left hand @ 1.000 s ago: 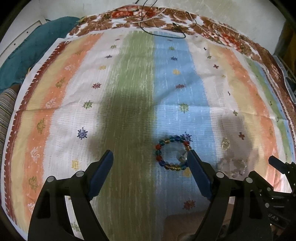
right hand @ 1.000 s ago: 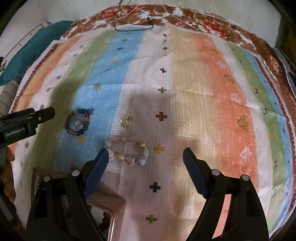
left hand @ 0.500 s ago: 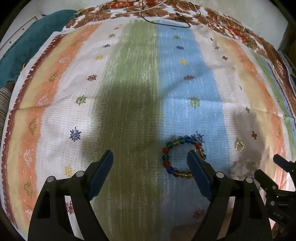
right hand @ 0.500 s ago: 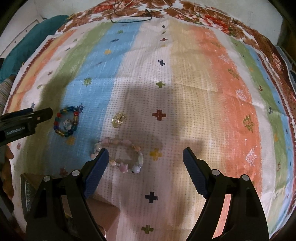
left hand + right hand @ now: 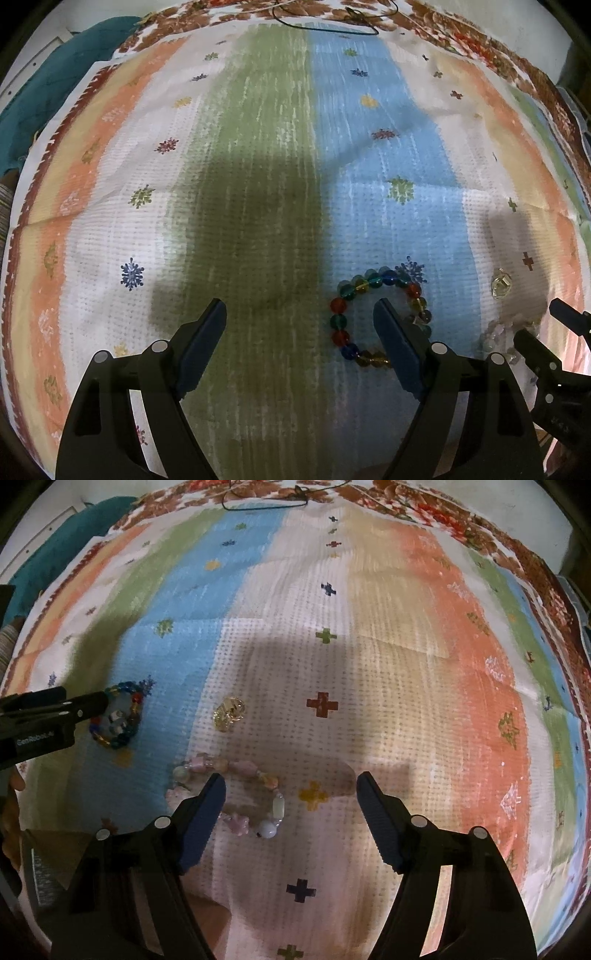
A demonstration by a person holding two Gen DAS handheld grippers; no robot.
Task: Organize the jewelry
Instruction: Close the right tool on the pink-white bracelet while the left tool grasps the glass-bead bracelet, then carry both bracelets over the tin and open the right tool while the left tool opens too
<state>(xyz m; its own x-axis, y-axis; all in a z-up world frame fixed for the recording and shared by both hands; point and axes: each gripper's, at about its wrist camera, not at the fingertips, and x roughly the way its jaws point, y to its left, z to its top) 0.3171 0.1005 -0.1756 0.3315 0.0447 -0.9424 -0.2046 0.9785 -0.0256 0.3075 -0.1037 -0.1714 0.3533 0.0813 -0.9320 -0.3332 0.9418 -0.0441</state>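
**Both grippers lower over the beads**

Since a second ago both grippers have sunk toward the cloth (image 5: 258, 192), so the jewelry looms larger in each view. On the left gripper (image 5: 299, 317) the jaws stand wide apart, gripping nothing. Its right finger (image 5: 397, 345) covers part of the coloured bracelet (image 5: 340, 323), which lies flat on the blue stripe; whether the tip touches the beads or hangs just above them I cannot tell. Most of that ring lies outside the gap or under the finger, not between the jaws.

On the right gripper (image 5: 290, 794) the jaws have just been closing a little, yet remain well apart and press on nothing. The pale bracelet (image 5: 240, 771) lies on the white band with its right half between the jaws and its left half hidden behind the left finger (image 5: 205, 816).

A small clear ring (image 5: 229, 712) rests on the cloth between the two bracelets, apart from both. In the right wrist view the left gripper's tip (image 5: 85, 705) reaches in from the left edge over the coloured bracelet (image 5: 118, 720). A dark cord (image 5: 325, 22) lies at the cloth's far edge, and a teal fabric (image 5: 55, 81) sits off the far left corner.
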